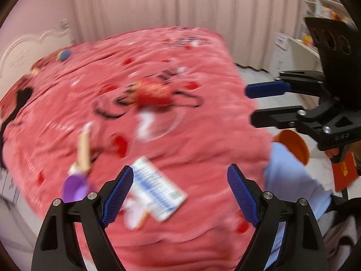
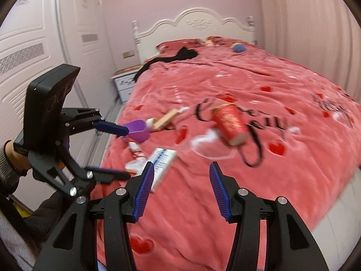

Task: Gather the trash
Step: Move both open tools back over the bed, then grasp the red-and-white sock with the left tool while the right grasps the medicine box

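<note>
Trash lies on a pink bedspread (image 1: 191,135). A white and blue carton (image 1: 158,192) lies flat just ahead of my left gripper (image 1: 180,192), which is open and empty above it. The carton also shows in the right wrist view (image 2: 161,160). A red paper cup (image 2: 230,122) lies on its side mid-bed; it shows in the left wrist view (image 1: 153,92) too. A purple scoop (image 2: 137,131) and a wooden stick (image 2: 167,118) lie near the bed's left edge. My right gripper (image 2: 181,187) is open and empty above the bed's near part.
An orange bin (image 1: 293,146) stands on the floor beside the bed. A black garment (image 2: 171,58) and a blue ball (image 2: 239,47) lie near the white headboard (image 2: 194,26). A nightstand (image 2: 125,83) and wardrobe doors (image 2: 33,56) are at the left.
</note>
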Demonstrator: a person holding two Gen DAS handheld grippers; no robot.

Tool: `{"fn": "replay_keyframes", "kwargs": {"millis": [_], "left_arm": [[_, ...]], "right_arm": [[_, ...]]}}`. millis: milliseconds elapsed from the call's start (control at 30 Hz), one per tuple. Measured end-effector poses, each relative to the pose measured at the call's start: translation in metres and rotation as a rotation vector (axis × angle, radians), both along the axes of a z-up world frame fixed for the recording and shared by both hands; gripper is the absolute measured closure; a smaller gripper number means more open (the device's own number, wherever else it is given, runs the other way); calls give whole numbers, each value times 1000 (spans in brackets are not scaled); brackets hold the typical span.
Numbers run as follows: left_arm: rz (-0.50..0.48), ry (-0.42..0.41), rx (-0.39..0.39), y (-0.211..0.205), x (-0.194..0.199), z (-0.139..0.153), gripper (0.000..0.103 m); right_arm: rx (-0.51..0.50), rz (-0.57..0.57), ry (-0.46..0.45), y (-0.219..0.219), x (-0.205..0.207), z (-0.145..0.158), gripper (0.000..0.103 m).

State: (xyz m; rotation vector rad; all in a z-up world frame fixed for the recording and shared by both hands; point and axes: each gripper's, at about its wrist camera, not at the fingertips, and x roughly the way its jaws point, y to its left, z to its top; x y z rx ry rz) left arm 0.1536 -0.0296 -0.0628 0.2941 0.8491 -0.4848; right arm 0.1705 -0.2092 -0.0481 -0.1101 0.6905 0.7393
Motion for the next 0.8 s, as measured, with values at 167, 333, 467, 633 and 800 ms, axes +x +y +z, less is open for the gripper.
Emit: {"fn": "replay_keyframes", "kwargs": {"millis": [167,333,467,633,800], "left_arm": [[101,-3,-9,52,21,2,18],[162,13,-16,86,49,-7,18],[163,53,-31,99,53,-21,18],[118,121,-65,90,37,-46,18],[130,202,-160,86,31,-70,18]], "right_arm": [[-23,66,16,43,22,-5,51],[-34,93,57,66,45,-18,51],[-56,129,104,86,55,-40,51],[-78,156,168,102,58,-66,51],[-86,159,220,104,59,-85,51]]}}
